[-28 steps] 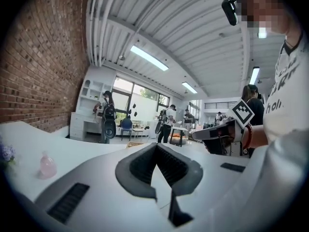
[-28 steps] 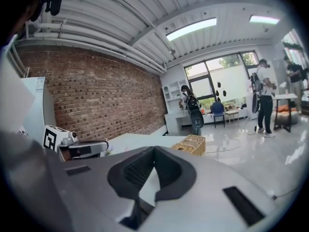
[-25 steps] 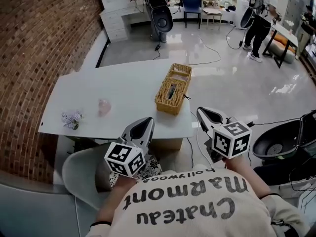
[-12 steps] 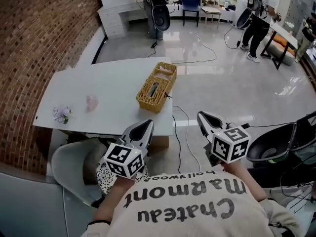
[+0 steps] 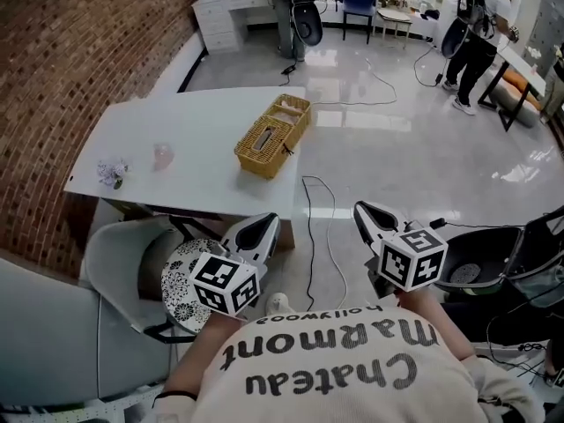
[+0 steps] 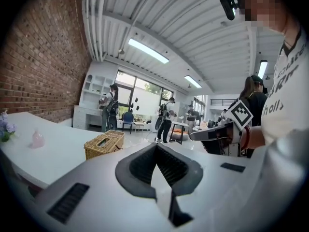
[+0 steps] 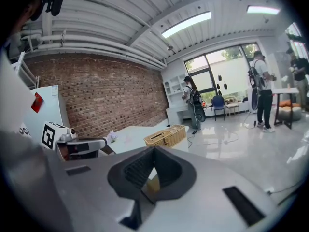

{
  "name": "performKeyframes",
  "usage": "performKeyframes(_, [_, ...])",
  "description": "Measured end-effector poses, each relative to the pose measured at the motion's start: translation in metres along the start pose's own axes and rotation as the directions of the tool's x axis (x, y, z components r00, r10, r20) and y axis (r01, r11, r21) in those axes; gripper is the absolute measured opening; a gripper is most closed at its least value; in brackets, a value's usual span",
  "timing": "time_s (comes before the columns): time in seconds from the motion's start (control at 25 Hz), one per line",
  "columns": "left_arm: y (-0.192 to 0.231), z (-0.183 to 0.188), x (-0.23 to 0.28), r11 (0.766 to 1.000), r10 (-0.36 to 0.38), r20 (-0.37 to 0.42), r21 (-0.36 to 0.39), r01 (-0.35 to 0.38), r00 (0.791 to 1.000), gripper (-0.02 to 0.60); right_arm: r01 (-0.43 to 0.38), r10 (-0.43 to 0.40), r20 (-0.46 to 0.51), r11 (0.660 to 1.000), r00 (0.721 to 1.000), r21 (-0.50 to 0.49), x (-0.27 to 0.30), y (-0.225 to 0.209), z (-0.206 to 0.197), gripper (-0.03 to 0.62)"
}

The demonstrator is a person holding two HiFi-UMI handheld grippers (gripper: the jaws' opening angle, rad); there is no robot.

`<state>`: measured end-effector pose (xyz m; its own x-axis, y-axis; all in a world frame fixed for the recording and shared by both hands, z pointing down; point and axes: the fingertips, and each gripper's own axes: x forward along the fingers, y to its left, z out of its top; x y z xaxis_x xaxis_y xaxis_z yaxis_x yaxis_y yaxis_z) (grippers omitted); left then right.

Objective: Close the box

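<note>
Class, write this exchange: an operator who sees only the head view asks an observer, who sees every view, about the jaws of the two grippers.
Operator: From above I see only the backs of the grippers. Is the left one holding anything?
Observer: No. In its own view the left gripper has its jaws together, with nothing between them.
Operator: And the right one?
Observer: The right gripper is shut and empty as well.
</note>
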<state>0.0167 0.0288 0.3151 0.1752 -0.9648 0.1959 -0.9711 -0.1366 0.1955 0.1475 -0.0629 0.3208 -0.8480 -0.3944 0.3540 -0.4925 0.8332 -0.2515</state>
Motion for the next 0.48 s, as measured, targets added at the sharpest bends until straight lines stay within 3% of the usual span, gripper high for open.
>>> performKeyframes(0.28, [-0.071,-0.034,-0.01,0.999,0.052,0.016,-0.016,-0.052,0.999,0.002,-0.048,0.048,-0.022,0.999,0.999,-0.02,-0.058,-0.022,-0.041,0.003])
performKeyframes(0.48, [-0.073,-0.037,-0.022,0.998,0.067,0.02,-0.021,-0.066,0.998,0.002,-0.054,0.053,-0.021,0.998,0.998,-0.024,-0.063,-0.016,-0.043,0.003])
